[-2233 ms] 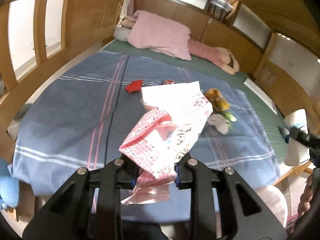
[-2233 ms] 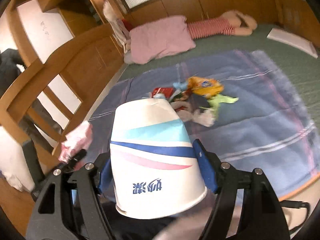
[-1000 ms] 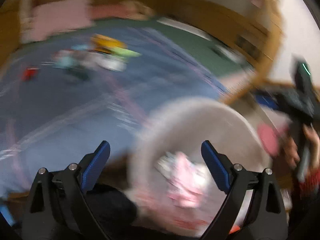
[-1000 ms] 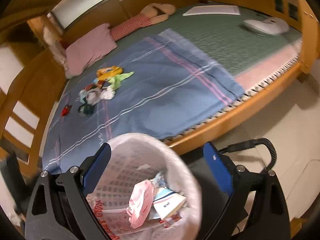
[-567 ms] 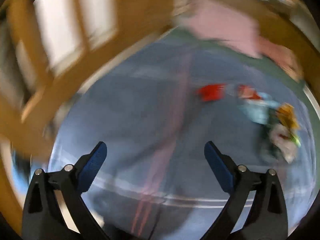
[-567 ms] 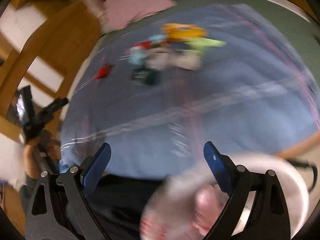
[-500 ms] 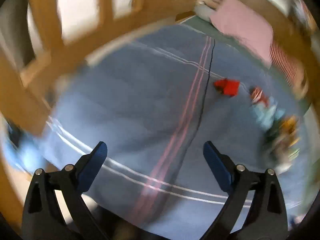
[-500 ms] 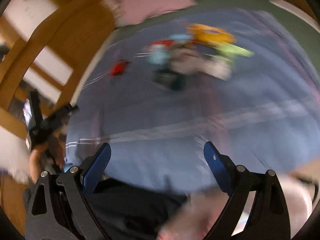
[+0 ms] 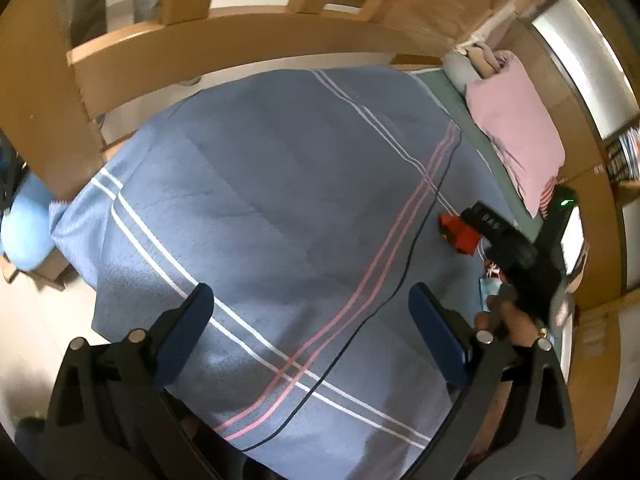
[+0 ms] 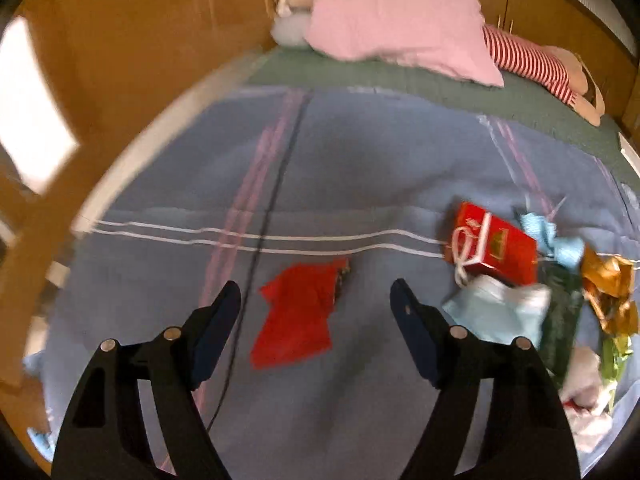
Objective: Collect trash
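My right gripper [image 10: 314,300] is open and empty, low over a flat red wrapper [image 10: 300,312] lying on the blue striped blanket [image 10: 360,168]; the wrapper sits between the jaws' line. To its right lies a red carton [image 10: 496,246], a pale blue face mask [image 10: 496,308] and a heap of gold, green and white wrappers [image 10: 608,292]. My left gripper [image 9: 310,306] is open and empty above bare blanket [image 9: 280,200]. In the left wrist view the red wrapper [image 9: 460,234] shows at right, with the right gripper [image 9: 516,256] over it.
A pink pillow [image 10: 396,16] and a striped stuffed toy [image 10: 532,64] lie at the head of the bed on a green mat [image 10: 400,76]. A wooden bed rail [image 9: 200,52] runs along the far side. A blue object [image 9: 24,224] sits on the floor at left.
Both grippers dropped their loads into the white bin, opened, and swung back over the bed. The right gripper has come down close to the red wrapper.
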The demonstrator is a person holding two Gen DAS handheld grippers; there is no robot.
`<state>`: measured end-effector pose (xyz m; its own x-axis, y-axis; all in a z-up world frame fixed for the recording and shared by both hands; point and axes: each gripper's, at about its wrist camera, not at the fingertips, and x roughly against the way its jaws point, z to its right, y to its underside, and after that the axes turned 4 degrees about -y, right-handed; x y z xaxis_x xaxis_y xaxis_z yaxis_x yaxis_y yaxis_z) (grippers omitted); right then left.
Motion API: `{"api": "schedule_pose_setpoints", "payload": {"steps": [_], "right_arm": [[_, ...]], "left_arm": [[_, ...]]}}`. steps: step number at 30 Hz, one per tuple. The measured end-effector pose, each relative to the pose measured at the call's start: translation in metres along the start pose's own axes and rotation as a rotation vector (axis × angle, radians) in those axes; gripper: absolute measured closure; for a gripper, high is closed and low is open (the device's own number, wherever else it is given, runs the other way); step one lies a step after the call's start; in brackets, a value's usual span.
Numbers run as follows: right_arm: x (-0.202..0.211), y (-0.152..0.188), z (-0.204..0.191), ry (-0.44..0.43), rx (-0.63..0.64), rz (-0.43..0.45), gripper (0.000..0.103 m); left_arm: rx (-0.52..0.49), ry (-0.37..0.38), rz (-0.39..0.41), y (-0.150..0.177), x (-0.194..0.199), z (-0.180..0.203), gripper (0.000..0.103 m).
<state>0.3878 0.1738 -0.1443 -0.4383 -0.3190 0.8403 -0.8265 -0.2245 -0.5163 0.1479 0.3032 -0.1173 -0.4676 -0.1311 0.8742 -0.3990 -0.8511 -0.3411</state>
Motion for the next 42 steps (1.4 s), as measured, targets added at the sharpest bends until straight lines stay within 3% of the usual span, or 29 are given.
{"api": "schedule_pose_setpoints", "payload": {"steps": [1,2,7,10,13,14,16,17,19,20,23,24,26,29,31,33,36,37,40,41,42], "right_arm": [[-0.003,0.003,0.005,-0.038,-0.025,-0.021,0.070],[0.002,0.007,0.011,-0.076,-0.052,-0.015,0.074],[0.049,0.042,0.030,-0.222,-0.077,-0.025,0.075],[0.078,0.078,0.032,-0.261,-0.007,-0.061,0.075],[0.091,0.110,0.028,-0.315,0.086,-0.174,0.060],[0.102,0.117,0.033,-0.330,0.093,-0.176,0.046],[0.127,0.116,0.052,-0.331,0.053,-0.082,0.036],[0.141,0.112,0.069,-0.310,0.010,-0.008,0.029],[0.151,0.108,0.088,-0.241,-0.032,0.048,0.027],[0.148,0.104,0.100,-0.186,-0.048,0.045,0.027],[0.126,0.100,0.109,-0.133,-0.065,0.007,0.027],[0.120,0.099,0.110,-0.122,-0.063,-0.003,0.027],[0.098,0.097,0.109,0.013,-0.043,-0.033,0.027],[0.077,0.111,0.116,0.091,-0.047,-0.116,0.027],[0.073,0.116,0.119,0.102,-0.055,-0.126,0.029],[0.079,0.122,0.127,0.068,-0.098,-0.114,0.055],[0.099,0.130,0.146,-0.014,-0.199,-0.081,0.058],[0.112,0.133,0.150,-0.005,-0.209,-0.059,0.058],[0.140,0.137,0.155,0.144,-0.158,-0.007,0.058],[0.142,0.139,0.155,0.221,-0.131,-0.023,0.056],[0.137,0.141,0.156,0.240,-0.106,-0.072,0.052]], "left_arm": [[0.008,0.001,-0.007,0.000,-0.004,0.001,0.005],[0.015,0.005,-0.015,0.000,-0.006,0.000,0.005],[0.005,0.001,-0.021,0.003,-0.005,0.001,0.005],[-0.013,-0.002,-0.023,0.005,-0.008,0.005,0.005],[-0.069,0.027,-0.072,0.012,-0.018,0.018,0.005],[-0.086,0.032,-0.086,0.015,-0.021,0.022,0.005],[-0.138,0.043,-0.121,0.024,-0.030,0.034,0.005],[-0.160,0.048,-0.131,0.028,-0.034,0.040,0.005],[-0.206,0.059,-0.132,0.035,-0.037,0.053,0.005],[-0.226,0.060,-0.126,0.039,-0.038,0.057,0.005],[-0.310,0.074,-0.119,0.051,-0.039,0.076,0.005],[-0.336,0.088,-0.131,0.055,-0.041,0.082,0.005],[-0.379,0.120,-0.168,0.063,-0.046,0.093,0.006],[-0.420,0.133,-0.212,0.073,-0.056,0.106,0.005],[-0.421,0.130,-0.226,0.075,-0.063,0.110,0.005],[-0.405,0.136,-0.246,0.076,-0.070,0.112,0.005],[-0.343,0.138,-0.274,0.070,-0.078,0.105,0.005],[-0.314,0.140,-0.274,0.067,-0.078,0.100,0.005],[-0.255,0.152,-0.257,0.060,-0.076,0.092,0.005],[-0.257,0.159,-0.260,0.059,-0.075,0.092,0.005],[-0.258,0.169,-0.266,0.061,-0.075,0.092,0.006]]}}
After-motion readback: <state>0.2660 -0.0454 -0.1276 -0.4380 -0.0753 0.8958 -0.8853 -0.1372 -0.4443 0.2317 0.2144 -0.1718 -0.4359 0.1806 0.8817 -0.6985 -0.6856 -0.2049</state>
